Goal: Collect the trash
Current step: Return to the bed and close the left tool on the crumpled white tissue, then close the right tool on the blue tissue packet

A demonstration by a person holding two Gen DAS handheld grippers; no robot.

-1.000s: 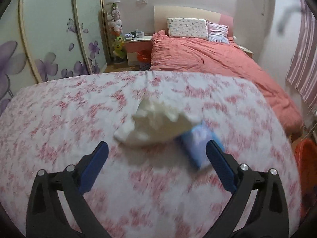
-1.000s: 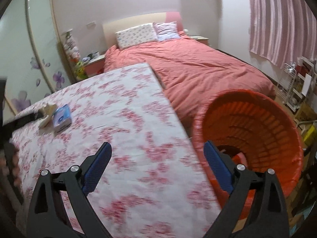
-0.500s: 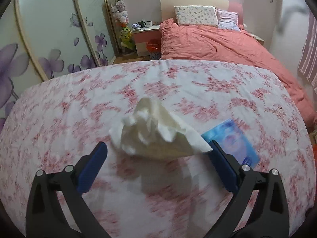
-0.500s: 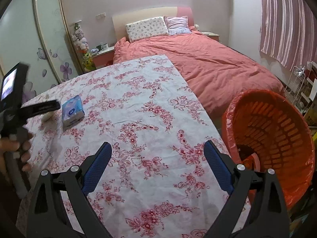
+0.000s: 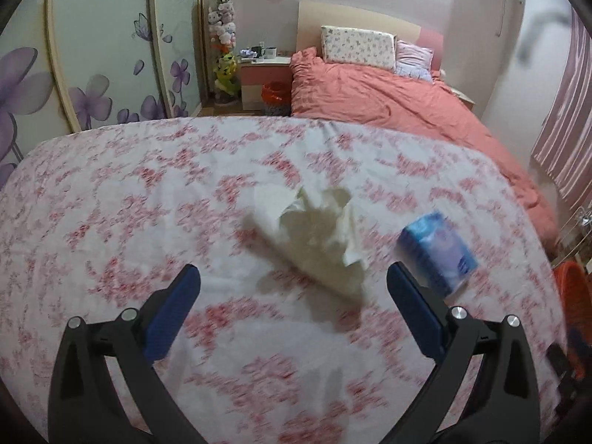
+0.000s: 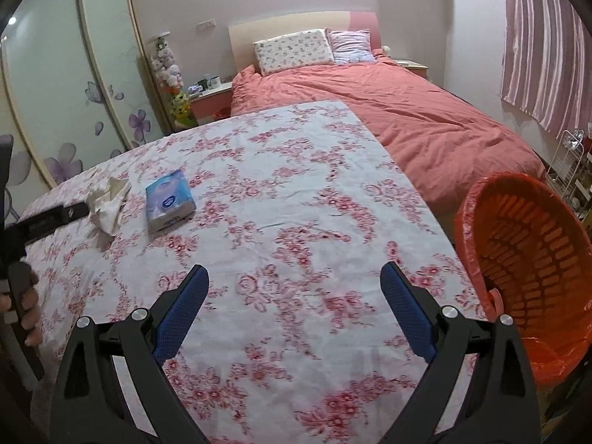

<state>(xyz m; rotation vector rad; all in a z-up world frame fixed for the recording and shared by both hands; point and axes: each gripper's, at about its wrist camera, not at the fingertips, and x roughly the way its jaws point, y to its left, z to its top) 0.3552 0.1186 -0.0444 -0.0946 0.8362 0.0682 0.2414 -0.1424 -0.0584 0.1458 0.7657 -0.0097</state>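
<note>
A crumpled white tissue [image 5: 314,236] lies on the floral tablecloth [image 5: 148,203], just ahead of my open left gripper [image 5: 292,288]. It also shows in the right wrist view [image 6: 109,203], with the left gripper's finger [image 6: 55,216] beside it. A blue tissue pack [image 5: 436,251] lies to the tissue's right, also seen in the right wrist view [image 6: 168,199]. My right gripper [image 6: 294,288] is open and empty above the tablecloth [image 6: 296,203]. An orange basket [image 6: 532,270] with an orange liner stands off the table's right edge.
A bed with a coral cover [image 6: 388,111] lies beyond the table. A wardrobe with purple flower doors [image 5: 92,74] stands on the left. A nightstand [image 5: 264,74] and a small orange bin [image 5: 275,92] are by the bed's head. A wire rack [image 6: 569,170] stands at far right.
The left gripper has drawn back and swung a little left, so the tissue and blue pack sit farther ahead and to the right. The right gripper has turned left; the basket shifted right.
</note>
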